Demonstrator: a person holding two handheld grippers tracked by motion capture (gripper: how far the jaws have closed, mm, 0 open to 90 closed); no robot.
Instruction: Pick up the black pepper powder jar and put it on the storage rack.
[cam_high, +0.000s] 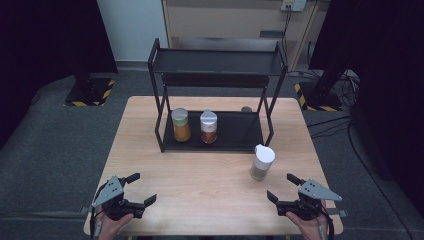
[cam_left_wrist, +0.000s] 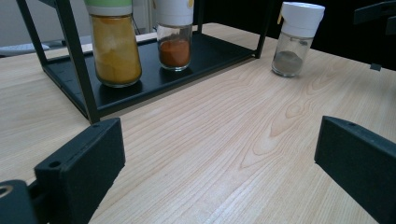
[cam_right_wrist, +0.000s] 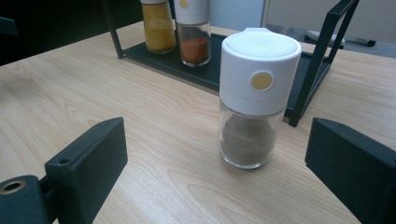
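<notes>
- The left hand-held gripper (cam_high: 141, 189) rested at the near left corner of the pale wooden table (cam_high: 210, 210), its jaws spread wide with only bare wood between them.
- On the far half of the table stood a black metal two-tier rack (cam_high: 218, 64). Its lower tray held a clear glass jar of yellow-orange powder with a pale green lid (cam_high: 181, 125) on the left and, just beside it, a clear glass jar of red-brown powder with a white lid (cam_high: 208, 127).
- The right part of that lower tray was bare, which left room for one more jar beside the red-brown one.
- The clear glass shaker of grey-brown powder with a white cap (cam_high: 262, 162) stood upright on the table, just off the near right corner post of the rack, apart from it.
- The right hand-held gripper (cam_high: 284, 188) sat near and to the right of the shaker, jaws spread and pinching nothing. In the right gripper view the shaker (cam_right_wrist: 256, 98) stood ahead, slightly right of centre between the jaws.
- The step in hand looked like a reach for the shaker. To do it well, the right hand-held gripper should go straight forward, centre the glass body between the jaws, and close below the cap.
- The rack's near right post and tray edge were the nearest obstacles; lifting the shaker over that edge would avoid a knock. The near middle of the table offered free room.
</notes>
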